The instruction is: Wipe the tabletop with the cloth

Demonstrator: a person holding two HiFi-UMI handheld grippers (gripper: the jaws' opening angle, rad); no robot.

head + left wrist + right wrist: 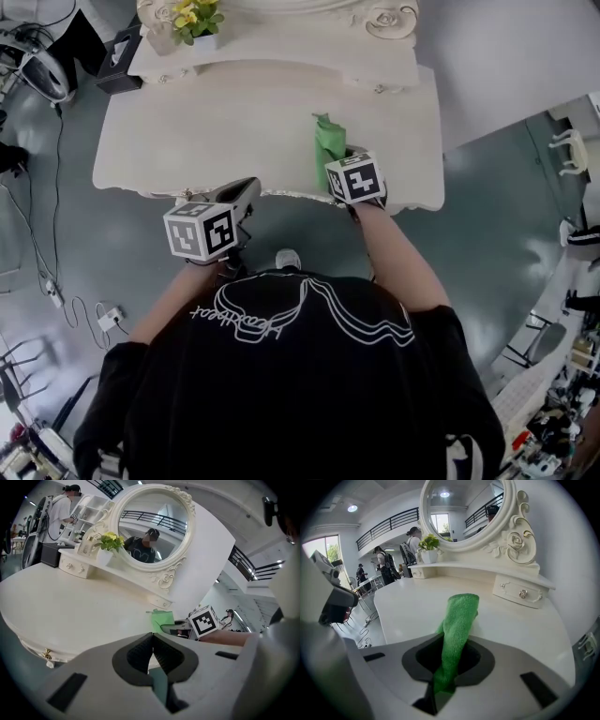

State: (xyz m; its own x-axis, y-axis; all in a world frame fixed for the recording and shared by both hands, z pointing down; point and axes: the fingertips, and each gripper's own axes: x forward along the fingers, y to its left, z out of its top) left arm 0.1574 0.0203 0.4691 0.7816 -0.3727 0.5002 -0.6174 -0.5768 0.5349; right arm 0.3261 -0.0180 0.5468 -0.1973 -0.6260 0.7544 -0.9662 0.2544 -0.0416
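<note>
A green cloth (458,620) sticks up and forward out of my right gripper (451,660), whose jaws are shut on it. From the head view the cloth (329,141) stands over the cream tabletop (234,131) near its front edge, right of centre, just ahead of the right gripper (343,172). In the left gripper view the cloth (162,619) shows beside the right gripper's marker cube (205,620). My left gripper (151,654) is shut with nothing between its pads and hangs at the table's front edge, left of centre (246,195).
A round mirror (154,524) in an ornate frame stands at the back on a raised shelf with small drawers (520,592). A potted yellow-flowered plant (194,21) sits on the shelf's left end. A black box (117,66) is at the far left corner. People stand beyond the table.
</note>
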